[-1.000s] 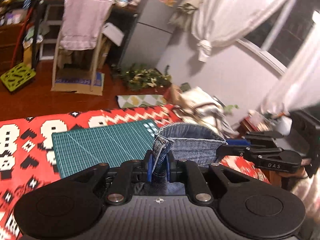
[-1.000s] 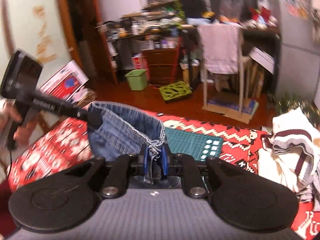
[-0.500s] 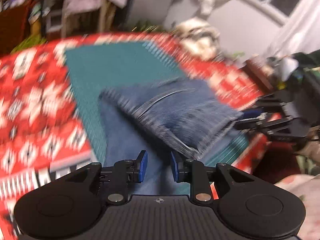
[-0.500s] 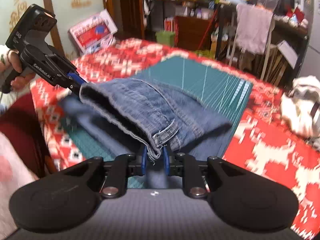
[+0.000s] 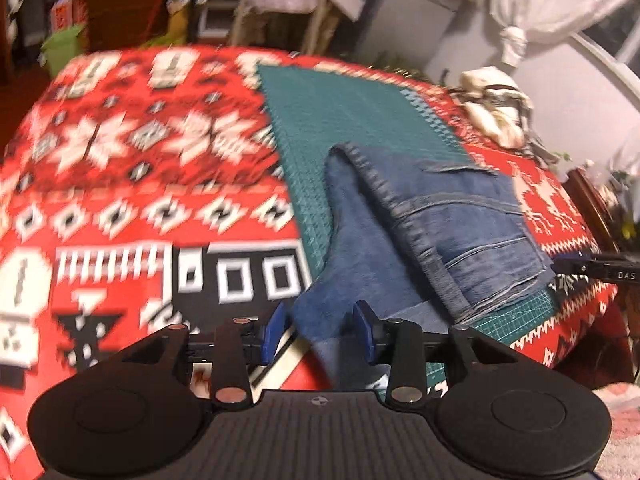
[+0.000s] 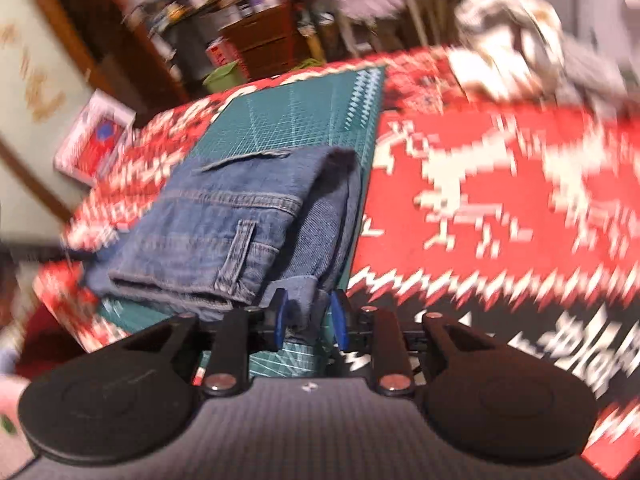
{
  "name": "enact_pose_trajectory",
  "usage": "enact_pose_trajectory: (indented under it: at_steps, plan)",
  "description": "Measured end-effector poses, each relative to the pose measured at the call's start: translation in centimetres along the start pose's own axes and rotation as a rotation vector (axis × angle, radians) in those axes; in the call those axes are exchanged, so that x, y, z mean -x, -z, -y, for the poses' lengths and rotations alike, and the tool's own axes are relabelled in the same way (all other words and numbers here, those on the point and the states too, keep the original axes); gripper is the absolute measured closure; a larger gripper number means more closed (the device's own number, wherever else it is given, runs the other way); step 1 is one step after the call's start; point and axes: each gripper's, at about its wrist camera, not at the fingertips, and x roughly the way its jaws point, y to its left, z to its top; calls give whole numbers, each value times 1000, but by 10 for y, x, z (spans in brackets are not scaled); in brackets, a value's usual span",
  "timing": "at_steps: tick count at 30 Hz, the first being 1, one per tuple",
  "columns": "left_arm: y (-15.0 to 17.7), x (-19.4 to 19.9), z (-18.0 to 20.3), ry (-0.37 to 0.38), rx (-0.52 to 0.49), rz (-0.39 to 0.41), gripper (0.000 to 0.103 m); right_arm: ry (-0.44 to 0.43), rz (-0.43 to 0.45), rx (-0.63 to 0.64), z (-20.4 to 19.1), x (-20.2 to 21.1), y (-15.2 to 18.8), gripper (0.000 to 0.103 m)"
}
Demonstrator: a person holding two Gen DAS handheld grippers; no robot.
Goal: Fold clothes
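Observation:
A pair of blue jeans (image 5: 448,216) lies folded over itself on the green cutting mat (image 5: 340,112). My left gripper (image 5: 320,330) is open at the near end of the jeans, with the lower denim layer lying loose between its blue fingertips (image 5: 276,326). My right gripper (image 5: 596,269) shows at the right edge of that view, beside the folded waistband. In the right wrist view the folded jeans (image 6: 224,232) lie just ahead, belt loop up. My right gripper (image 6: 309,316) is open, and a denim corner sits between its pads without being pinched.
A red and white patterned cloth (image 5: 120,160) covers the table under the mat. A heap of white knitwear (image 5: 496,108) lies at the far right corner. Beyond the table stand a chair, shelves and a green bin (image 6: 224,76); a red box (image 6: 96,140) leans by the wall.
The jeans came down from the air onto the mat, waist end folded over the legs. Both grippers let go and drew back; the left opened first, then the right.

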Motion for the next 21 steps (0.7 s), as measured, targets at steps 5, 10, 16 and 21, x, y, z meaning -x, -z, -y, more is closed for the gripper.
enact_pose_trajectory:
  at_steps: [5, 10, 16, 21]
  plan:
    - [6, -10, -21, 87, 169, -21, 65, -23, -36, -109, 13, -17, 0, 76]
    - [6, -10, -24, 119, 190, -16, 96, 18, -54, -40, 2, -18, 1, 87]
    - [13, 1, -16, 106, 164, -27, 98, 22, -96, -17, -11, 1, 8, 89]
    - [30, 11, -6, 118, 144, -69, 98, 21, -144, -27, -10, 24, 29, 89]
